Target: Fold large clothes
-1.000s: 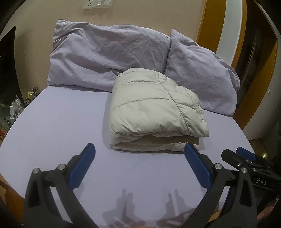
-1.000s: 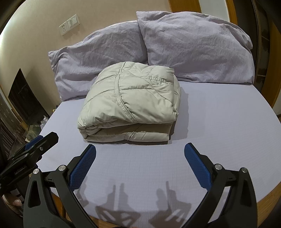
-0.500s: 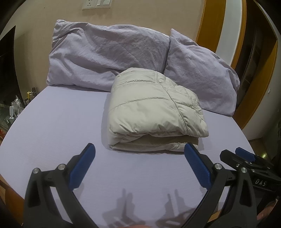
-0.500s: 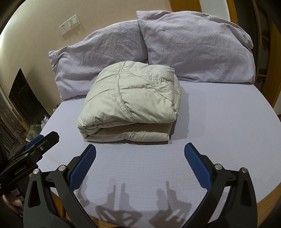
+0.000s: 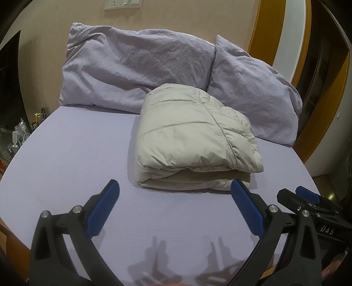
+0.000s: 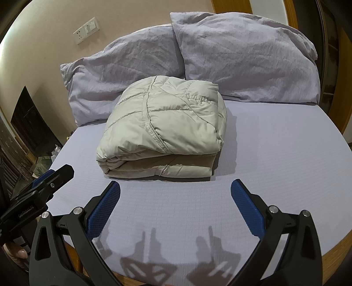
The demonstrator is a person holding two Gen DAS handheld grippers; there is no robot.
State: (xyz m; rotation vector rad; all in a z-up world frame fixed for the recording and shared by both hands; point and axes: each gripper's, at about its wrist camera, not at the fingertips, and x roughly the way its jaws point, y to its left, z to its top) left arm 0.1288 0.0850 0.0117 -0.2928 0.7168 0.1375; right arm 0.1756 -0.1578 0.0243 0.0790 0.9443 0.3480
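From the left wrist camera: a pale beige quilted jacket (image 5: 193, 138), folded into a thick rectangular bundle, lies on a bed covered by a lilac sheet (image 5: 66, 158). The bundle sits toward the head of the bed, its far edge touching two crumpled lilac pillows (image 5: 136, 72) that lean against a beige wall. The left hand-held gripper (image 5: 175, 187) hovers above the sheet near the foot edge of the bed, its black arms and blue fingers (image 5: 103, 206) spread wide and holding nothing. The jacket's near folded edge lies just beyond the fingertips, ahead and slightly toward the right finger, not touching either. At the lower right the right hand-held gripper (image 5: 308, 198) shows from the side, over the foot edge of the bed; from this view its opening cannot be judged. A wall socket plate (image 5: 122, 3) sits high on the wall.

From the right wrist camera: the same folded jacket (image 6: 162, 132) lies ahead, nearer the left finger, its near edge just beyond the fingertips and clear of them. The right hand-held gripper (image 6: 175, 187) is wide open and empty, above the sheet (image 6: 275, 165) close to the foot edge of the bed. The two pillows (image 6: 242, 57) stand behind the jacket. At the lower left the left hand-held gripper (image 6: 50, 178) shows side-on past the bed's left edge, and a fingertip (image 6: 21, 253) of the person is visible beneath it. Shadows of both tools fall on the sheet near the foot edge.
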